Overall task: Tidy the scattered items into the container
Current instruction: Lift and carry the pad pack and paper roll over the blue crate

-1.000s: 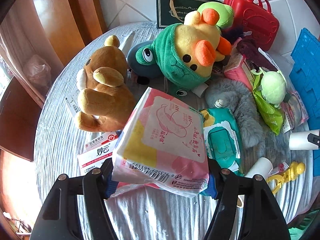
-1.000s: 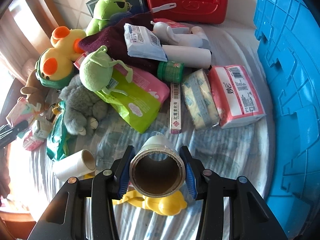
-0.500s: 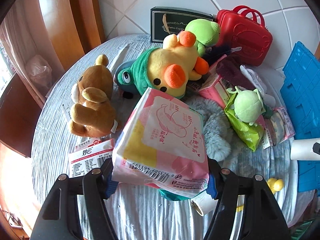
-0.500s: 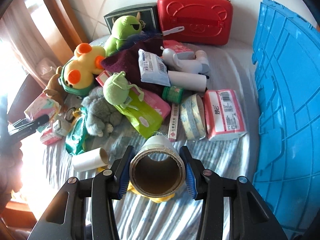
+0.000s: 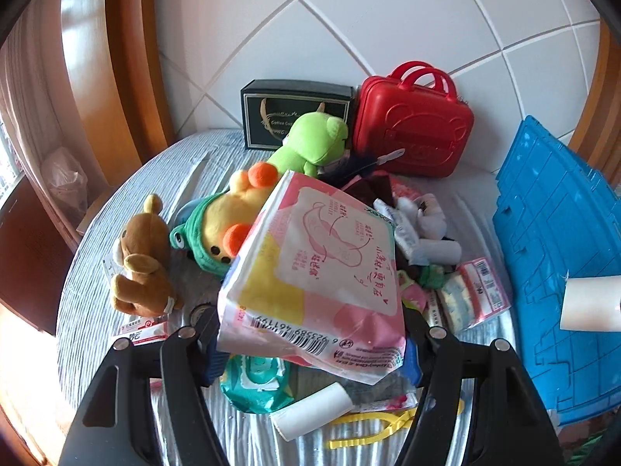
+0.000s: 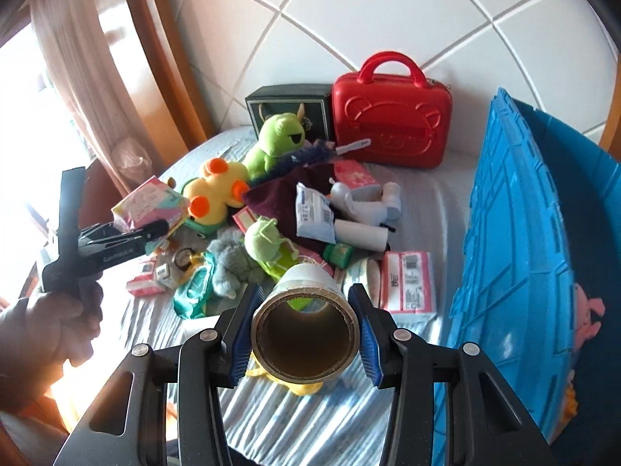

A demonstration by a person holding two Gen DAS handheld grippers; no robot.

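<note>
Pink pack [image 5: 322, 272] and tape roll [image 6: 304, 326], clamped in left fingers [image 5: 209, 345] and right fingers [image 6: 244, 334], are rising clear of the tabletop [image 5: 97, 310], heading for the blue crate [image 6: 516, 233].

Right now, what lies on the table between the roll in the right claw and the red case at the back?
In the right wrist view: a pink tissue pack, a small green jar, a white tube and a maroon cloth.

Suitcase [image 6: 392, 116] behind the toy pile [image 6: 271, 202], crate [image 6: 535, 233] at right
</note>
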